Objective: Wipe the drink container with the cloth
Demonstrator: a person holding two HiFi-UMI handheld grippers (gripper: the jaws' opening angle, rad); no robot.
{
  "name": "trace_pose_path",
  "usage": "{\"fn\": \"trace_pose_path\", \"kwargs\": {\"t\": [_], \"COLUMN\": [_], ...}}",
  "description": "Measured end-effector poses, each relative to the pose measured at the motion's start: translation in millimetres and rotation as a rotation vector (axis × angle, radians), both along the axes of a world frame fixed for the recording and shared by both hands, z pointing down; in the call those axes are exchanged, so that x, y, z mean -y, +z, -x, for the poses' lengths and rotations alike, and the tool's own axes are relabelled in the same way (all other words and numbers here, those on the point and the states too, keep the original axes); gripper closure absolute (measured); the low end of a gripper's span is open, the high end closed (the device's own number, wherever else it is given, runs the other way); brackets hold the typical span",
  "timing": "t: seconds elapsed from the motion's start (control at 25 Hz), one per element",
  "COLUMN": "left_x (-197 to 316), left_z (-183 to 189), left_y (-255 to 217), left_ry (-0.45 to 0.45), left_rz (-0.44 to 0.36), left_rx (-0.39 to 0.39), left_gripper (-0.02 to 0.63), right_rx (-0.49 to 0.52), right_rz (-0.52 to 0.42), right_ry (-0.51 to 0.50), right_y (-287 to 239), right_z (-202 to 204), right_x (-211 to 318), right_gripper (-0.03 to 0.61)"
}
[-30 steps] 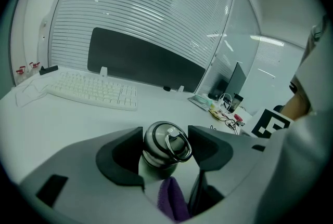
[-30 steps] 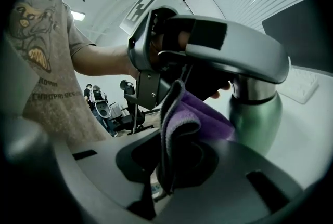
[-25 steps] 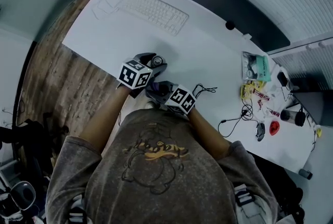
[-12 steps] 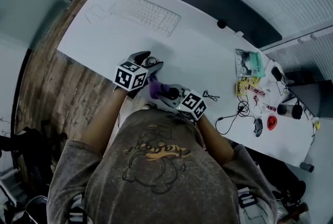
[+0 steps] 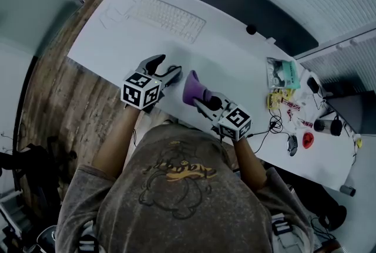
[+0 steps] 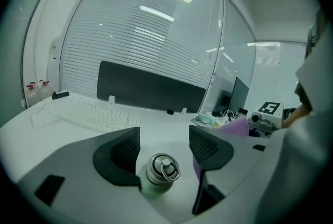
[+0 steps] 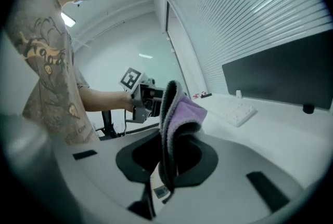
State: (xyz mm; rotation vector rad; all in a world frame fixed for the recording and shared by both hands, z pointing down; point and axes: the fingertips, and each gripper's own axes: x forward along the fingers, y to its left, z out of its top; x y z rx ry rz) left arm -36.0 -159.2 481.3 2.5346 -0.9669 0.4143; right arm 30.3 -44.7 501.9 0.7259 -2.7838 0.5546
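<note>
Swinging your right gripper (image 5: 205,103) up and out to the side, you have taken the cloth (image 5: 194,86) away from the left gripper (image 5: 168,67). One second ago the two grippers were almost touching at the near edge of the desk (image 5: 235,58), and the cloth was only a dark bunch low between them. Now they are apart. The cloth stands as a purple fold above the right jaws, which are closed on its lower part. So the cloth is picked up, and I judge this step as finished.

The bottle (image 6: 160,172) sits deep between the left jaws, with its metal cap and ring on top. These jaws stand wide apart. In the left gripper view the body of the bottle lies against the jaw on the left, but a bare gap shows on the other side, so the pads do not press it. Whether it rests on the desk, I cannot tell.

No wiping has begun: the cloth is near the bottle and not touching it. I think you should first close the left jaws firmly on the bottle, then bring the fold to its side.
</note>
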Motion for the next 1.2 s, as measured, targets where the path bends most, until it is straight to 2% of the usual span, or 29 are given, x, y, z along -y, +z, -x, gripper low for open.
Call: {"fn": "trace_pose_path", "kwargs": {"t": [0.32,0.6,0.88,1.16,1.2], "left_x": [-11.5,-26.8,-39.3,-41.0,-41.3], "left_z": [24.0,47.0,64.1,78.5,79.2], "left_y": [-40.3,-54.9,-54.7,-42.5,-39.2], "left_ry": [-0.068,-0.131,-0.181,-0.275,-0.284], "left_rz": [-0.085,-0.139,-0.200,-0.218,-0.210], "left_rx": [-0.047,-0.073,-0.091,-0.082,-0.090], "left_gripper": [0.328,0.328,0.335,0.563,0.569], "right_rx": [0.018,0.027,-0.002,-0.003,-0.003], "right_rz": [-0.087,-0.164,-0.232,-0.226,-0.222], "right_ry": [0.229,0.427,0.517,0.523,0.523], "right_y": [-35.9,-62.8,-67.4,-57.5,-55.0], "right_z": [-20.7,-37.2,-45.5,-41.2,-40.8], "right_x": [34.3,52.0,55.2,51.4,50.9], "right_gripper": [0.528,0.527,0.526,0.526,0.526]}}
